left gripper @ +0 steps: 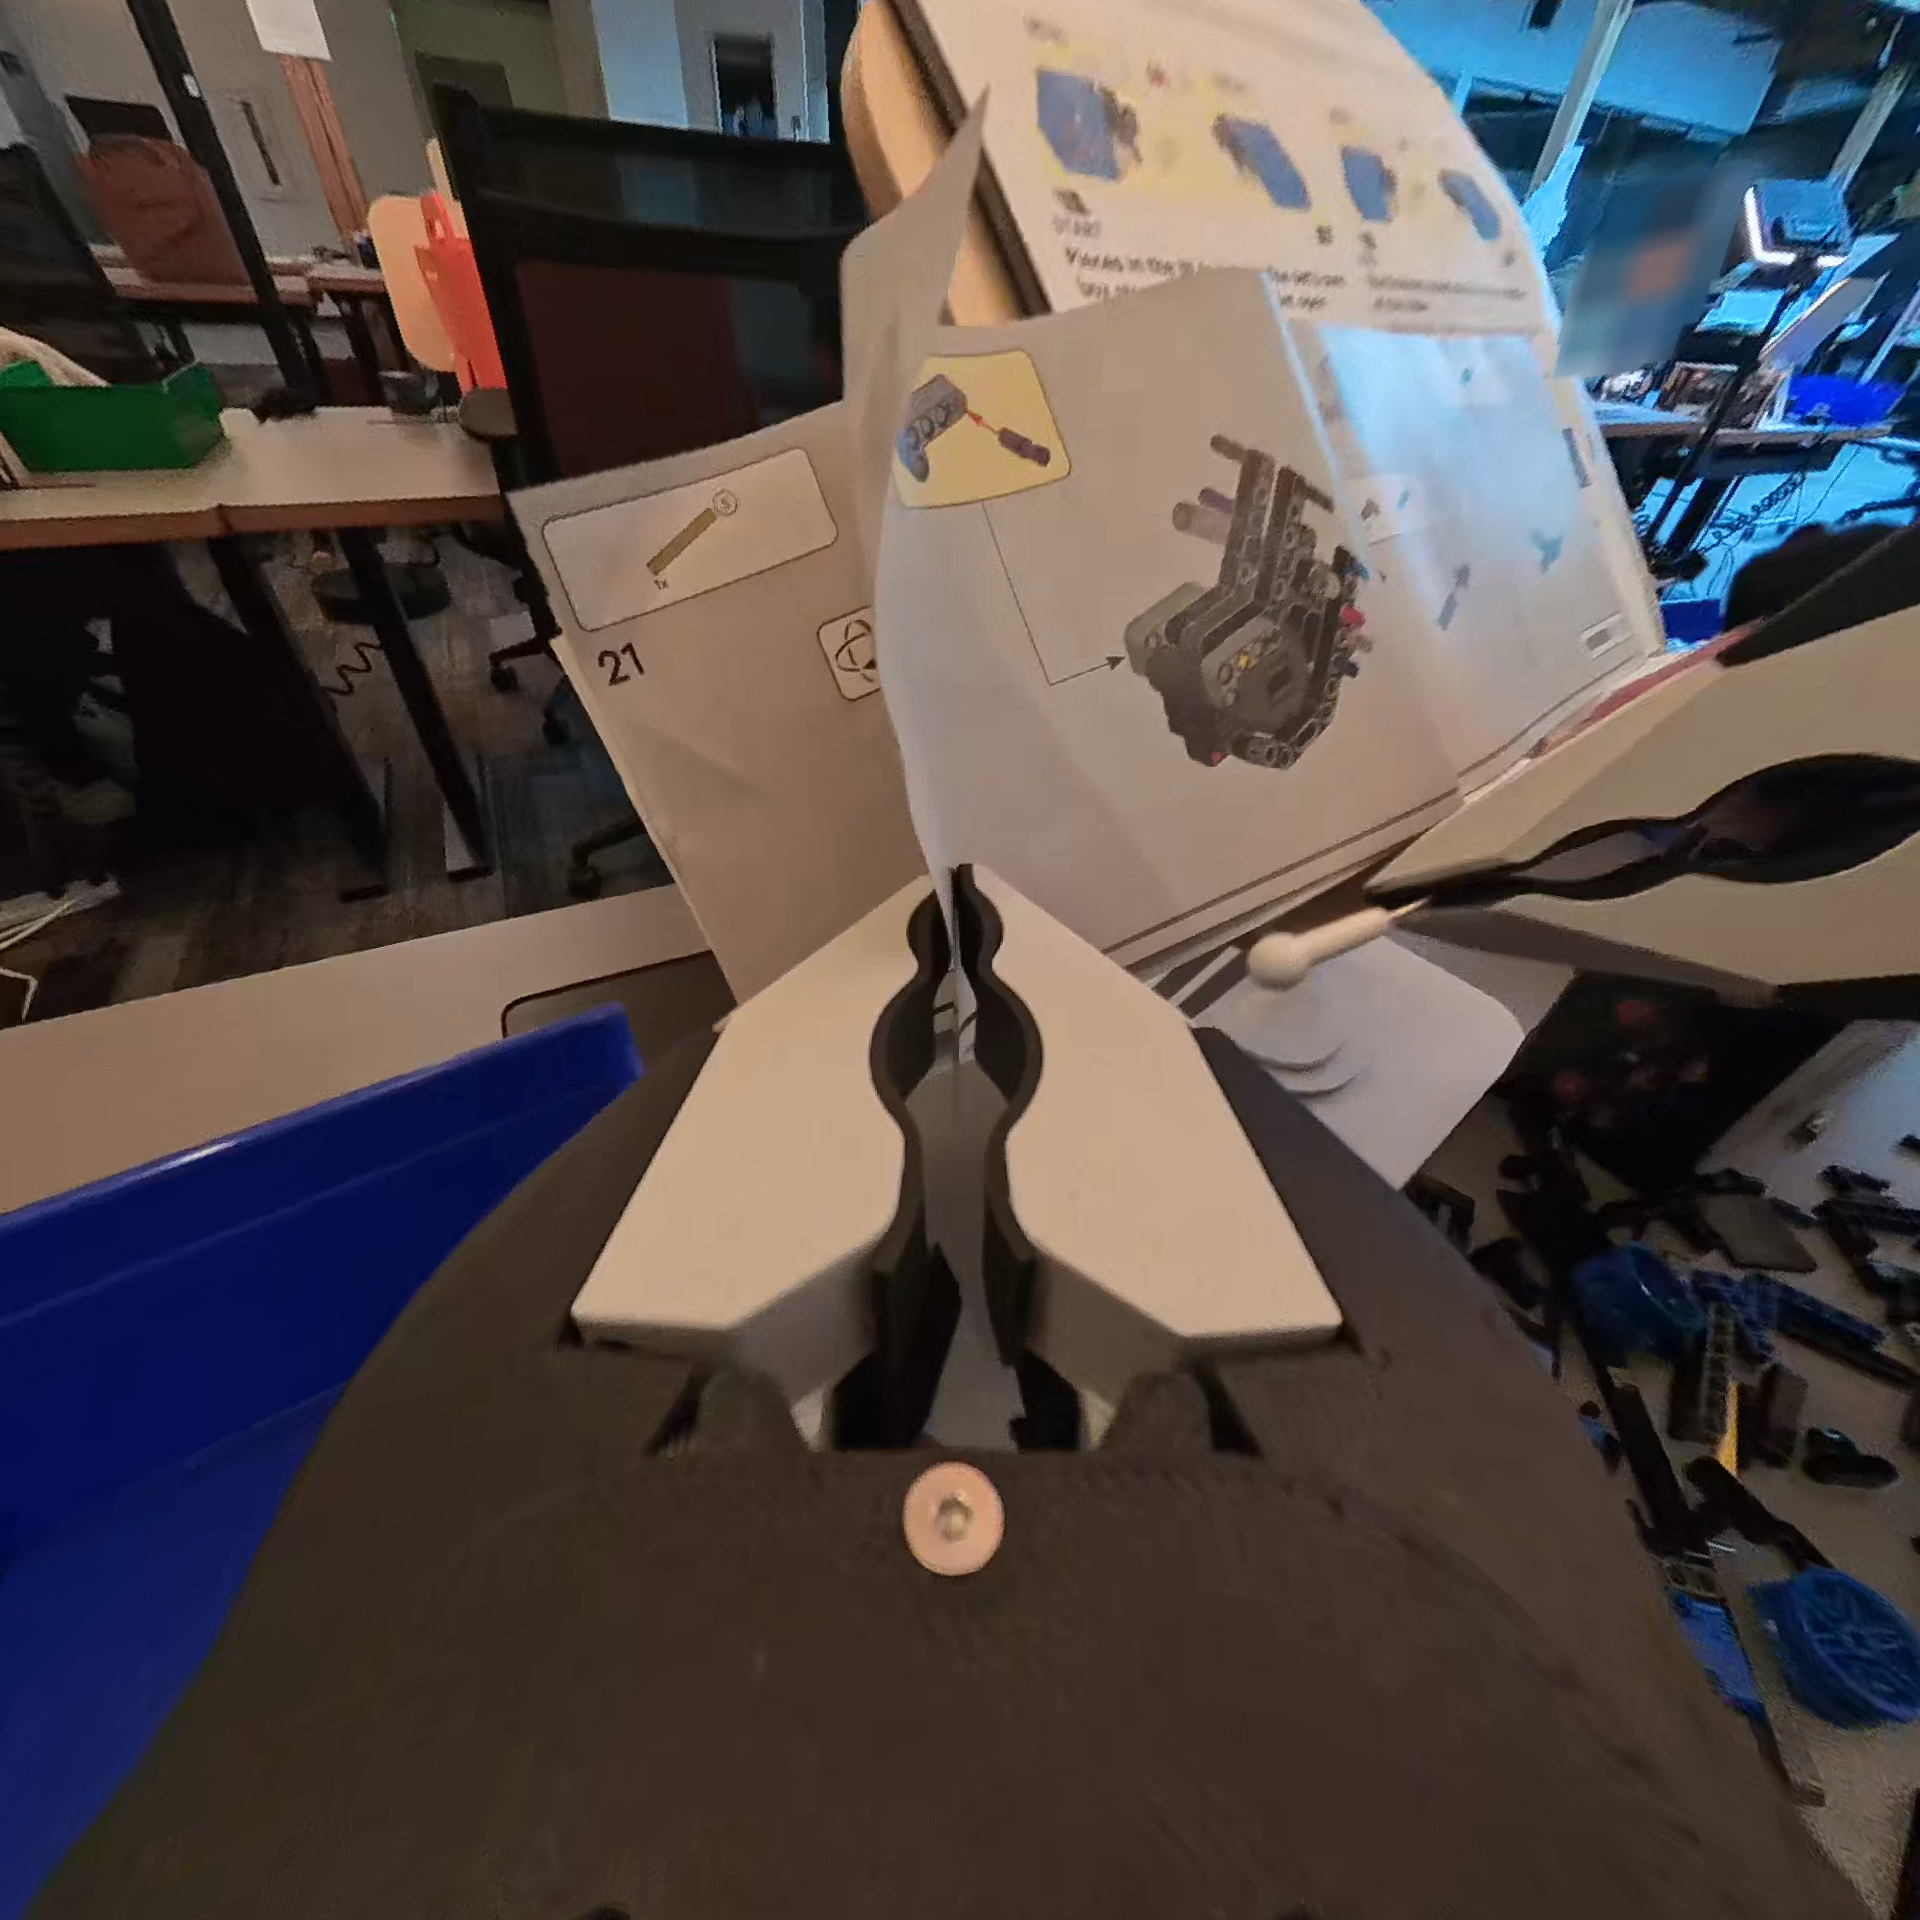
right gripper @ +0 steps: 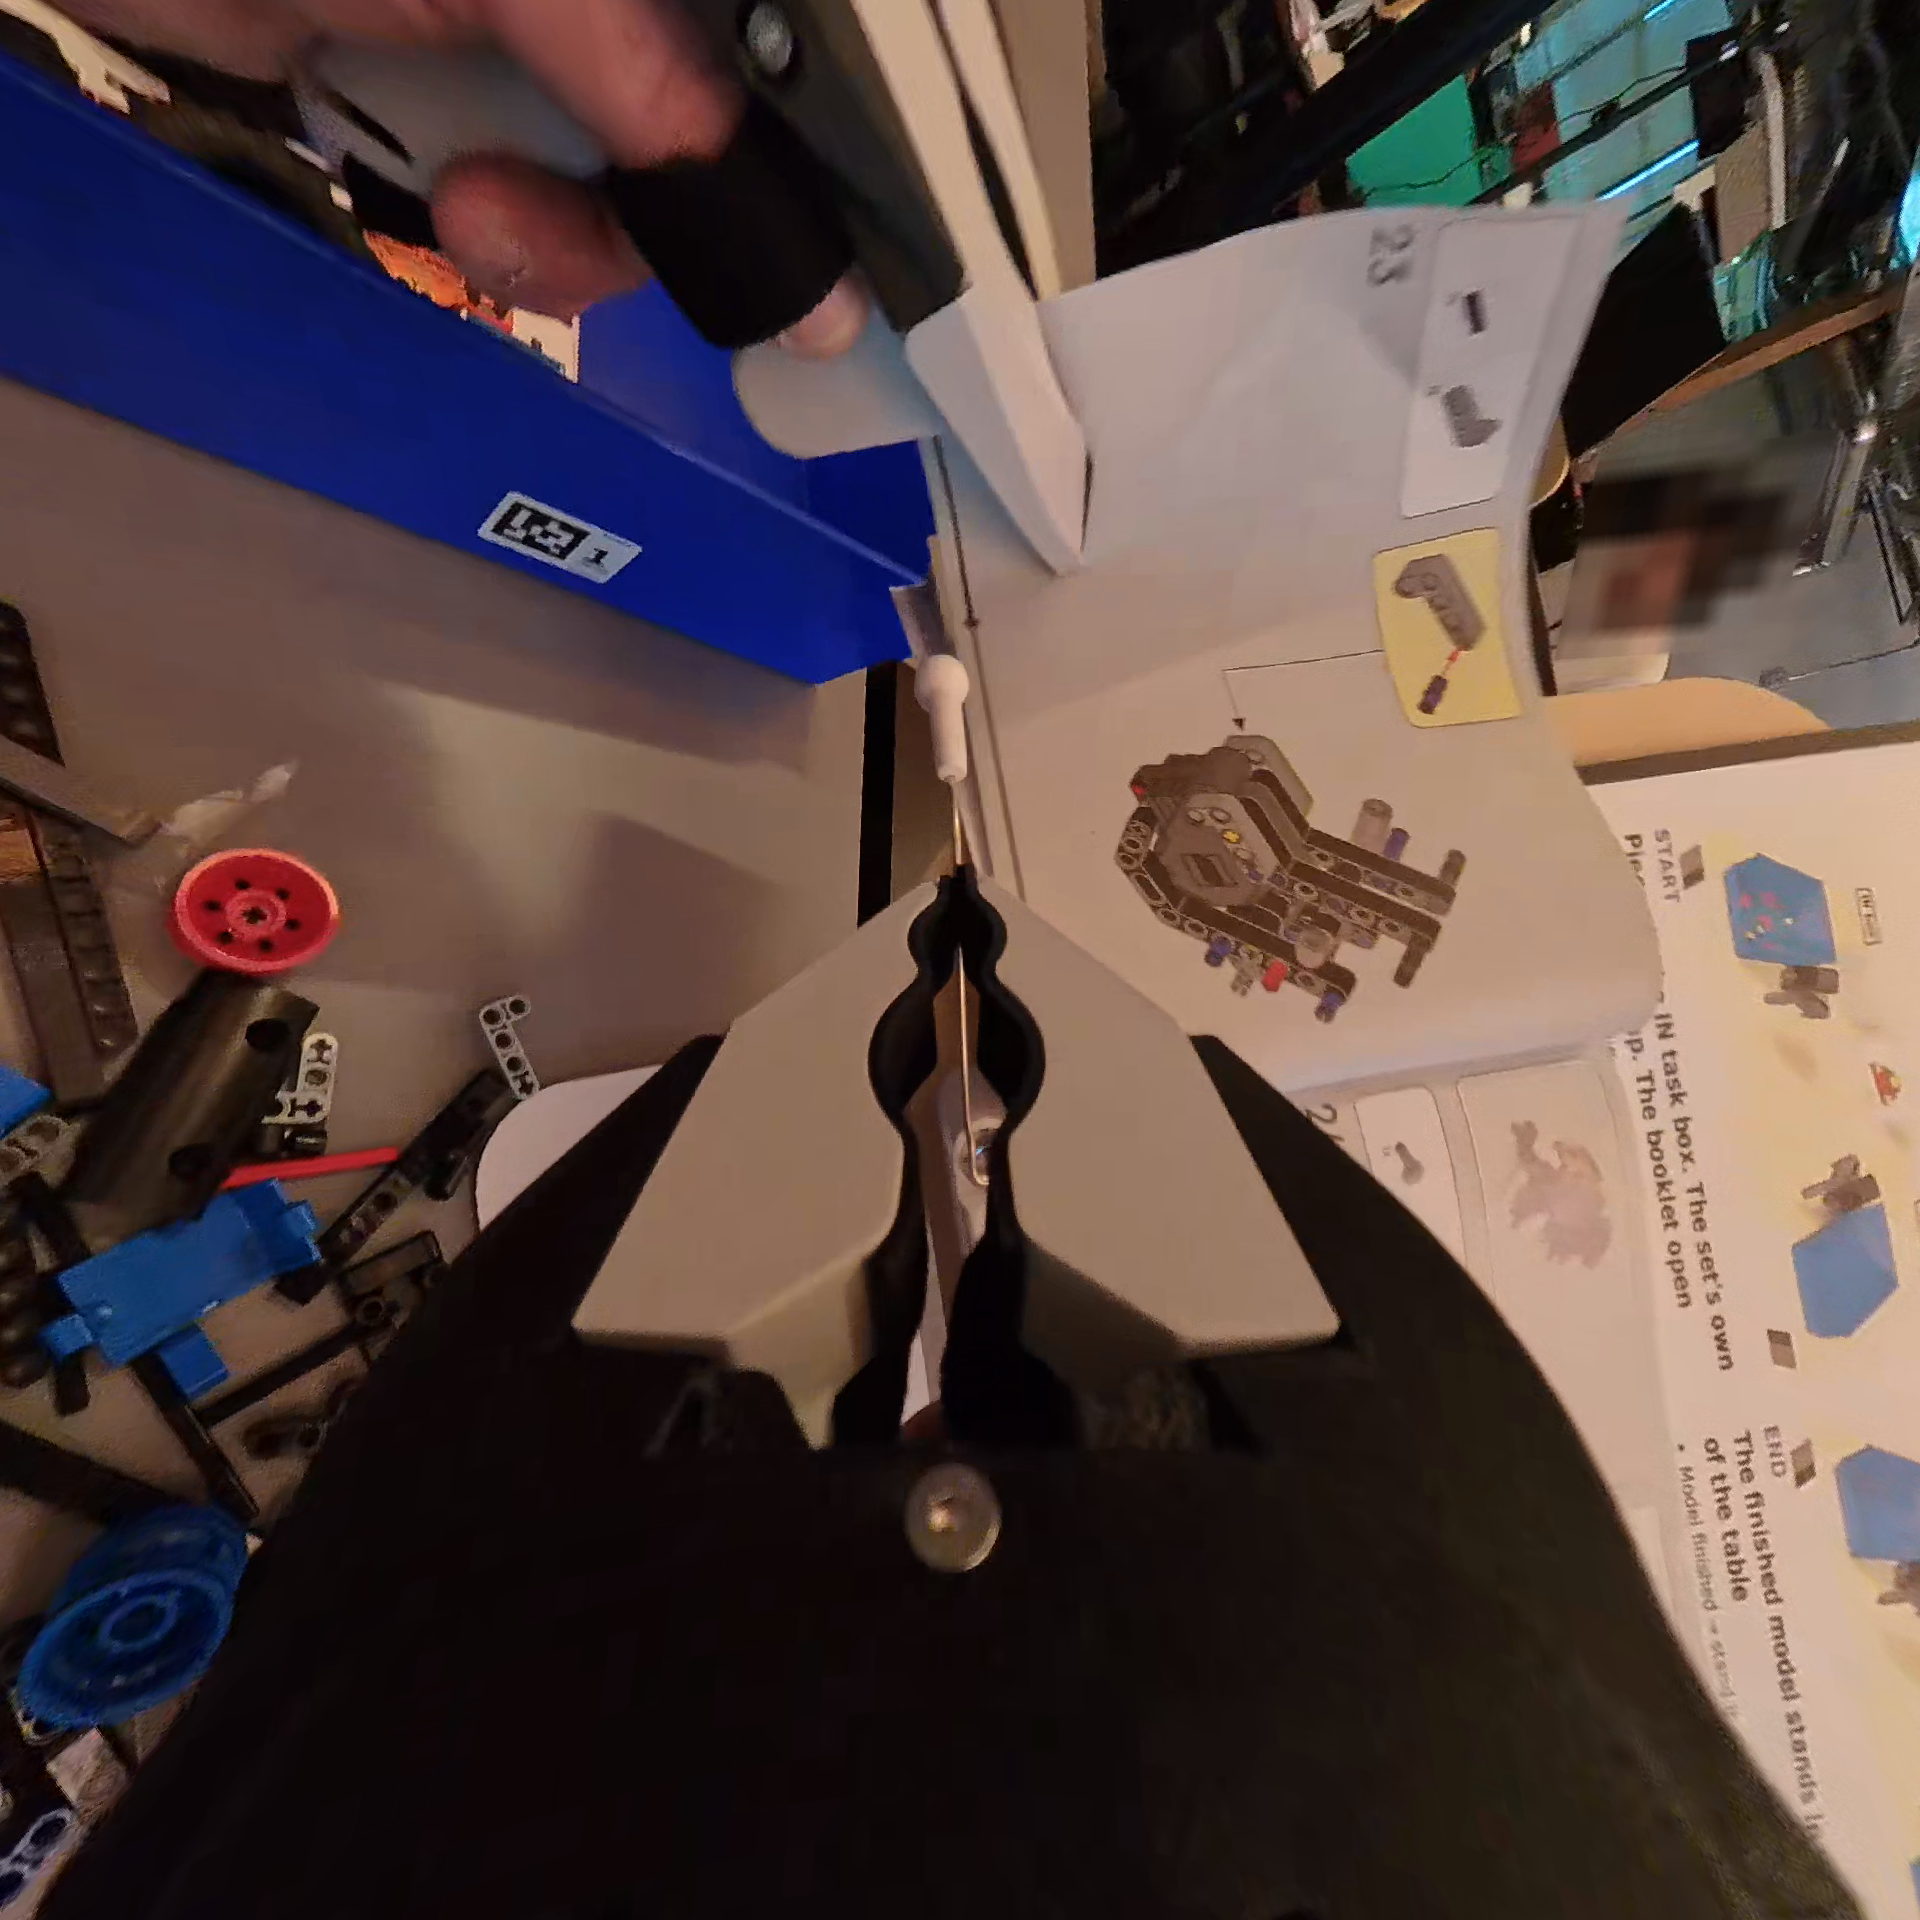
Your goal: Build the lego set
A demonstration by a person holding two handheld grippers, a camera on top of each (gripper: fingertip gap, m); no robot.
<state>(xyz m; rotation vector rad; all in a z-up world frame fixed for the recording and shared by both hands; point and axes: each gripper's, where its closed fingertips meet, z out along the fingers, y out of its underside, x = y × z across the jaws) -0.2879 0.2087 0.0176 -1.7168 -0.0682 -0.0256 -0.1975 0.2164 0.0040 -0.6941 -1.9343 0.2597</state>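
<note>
An office-like workroom lies beyond the pale grey surface (left gripper: 312, 1049); dark carpet floor (left gripper: 343, 665) spreads under long desks (left gripper: 249, 488) on black legs; a green bin (left gripper: 114, 416) sits on one desk; a dark partition with a maroon panel (left gripper: 623, 353) stands behind; grey walls and a doorway show far back; at right, cool blue light washes what seem to be cluttered benches (left gripper: 1756, 416).

booklet page (left gripper: 727, 665): printed step number | blue bin (right gripper: 416, 416): coded sticker (right gripper: 558, 538) | instruction sheet (right gripper: 1745, 1195): printed lines
</note>
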